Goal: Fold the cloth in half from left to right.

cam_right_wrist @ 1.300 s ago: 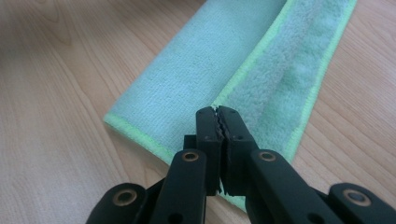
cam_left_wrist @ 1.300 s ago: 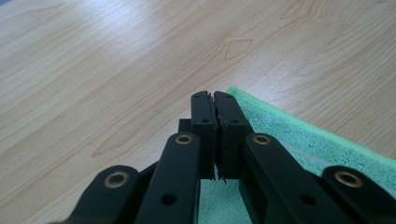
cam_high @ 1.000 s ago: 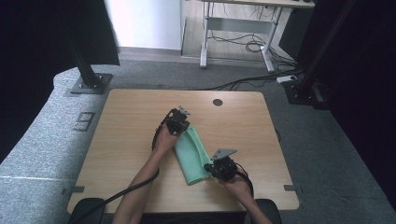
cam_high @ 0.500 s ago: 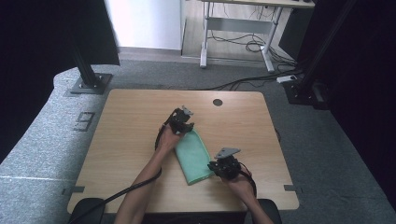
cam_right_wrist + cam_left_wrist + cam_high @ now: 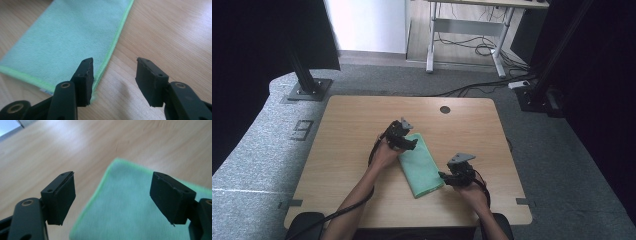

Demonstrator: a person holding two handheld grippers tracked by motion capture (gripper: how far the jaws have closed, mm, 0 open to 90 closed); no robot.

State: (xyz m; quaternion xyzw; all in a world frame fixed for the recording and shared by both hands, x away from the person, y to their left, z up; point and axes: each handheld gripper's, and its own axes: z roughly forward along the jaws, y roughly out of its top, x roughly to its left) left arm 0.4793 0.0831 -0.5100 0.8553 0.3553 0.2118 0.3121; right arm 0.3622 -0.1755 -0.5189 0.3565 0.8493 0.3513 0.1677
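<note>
Cloth: the folded green cloth lies flat on the wooden bench, a long narrow strip running at a slant from the middle of the bench toward your near right. Its brighter green hem shows along the edges in both gripper views.

Left hand-held gripper: your left hand-held gripper sits at the cloth's far end, on its left corner. In the left gripper view its jaws stand wide apart and have just been opening — the cloth's far corner lies on the bench below and between them, neither pad pressing on it.

Right hand-held gripper: your right hand-held gripper is at the cloth's near right corner. In the right gripper view its jaws are partly spread and have just been opening; one pad stands over the hemmed edge of the cloth, the other pad over bare wood just beside it. Nothing is pinched.

Hold: neither gripper grips the cloth — it rests on the bench alone.

Bench: a dark round hole sits near its far edge, well apart from the cloth.
</note>
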